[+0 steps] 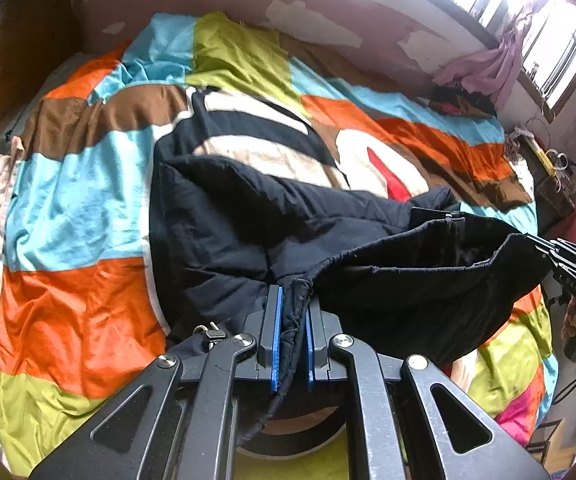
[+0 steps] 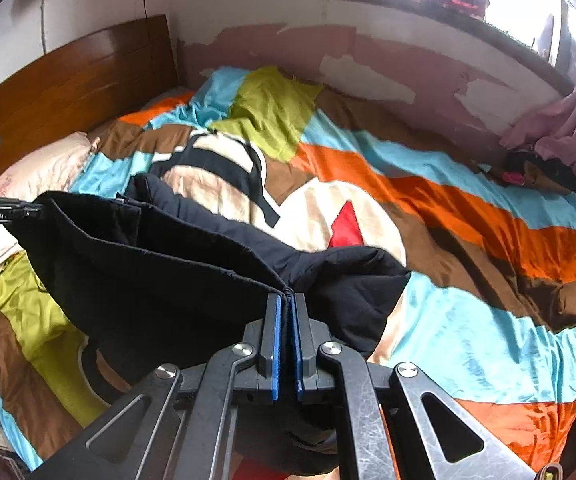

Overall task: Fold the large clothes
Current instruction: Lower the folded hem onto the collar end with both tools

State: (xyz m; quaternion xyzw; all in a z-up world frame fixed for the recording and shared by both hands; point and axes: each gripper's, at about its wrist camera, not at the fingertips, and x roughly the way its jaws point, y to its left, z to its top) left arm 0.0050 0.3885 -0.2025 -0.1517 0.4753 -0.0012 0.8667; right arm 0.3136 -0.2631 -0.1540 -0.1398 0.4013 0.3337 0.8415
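Padded black garment (image 1: 223,224) pinched, left hand-held gripper (image 1: 292,300), glossy patchwork quilt (image 1: 75,208)

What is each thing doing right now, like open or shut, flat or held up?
Left hand-held gripper: shut on the garment's gathered edge.
Right hand-held gripper: shut on another edge.
Big black padded garment: near end held up between both grippers, far end lying on the bed.
Colourful patchwork bedspread: spread out, wrinkled.
Pink curtain: bunched up beside the window.

left tool (image 1: 292,322): clamped on black garment (image 1: 223,224) hem | right tool (image 1: 544,250): pinching far edge | garment lifted over patchwork bedspread (image 1: 75,196)
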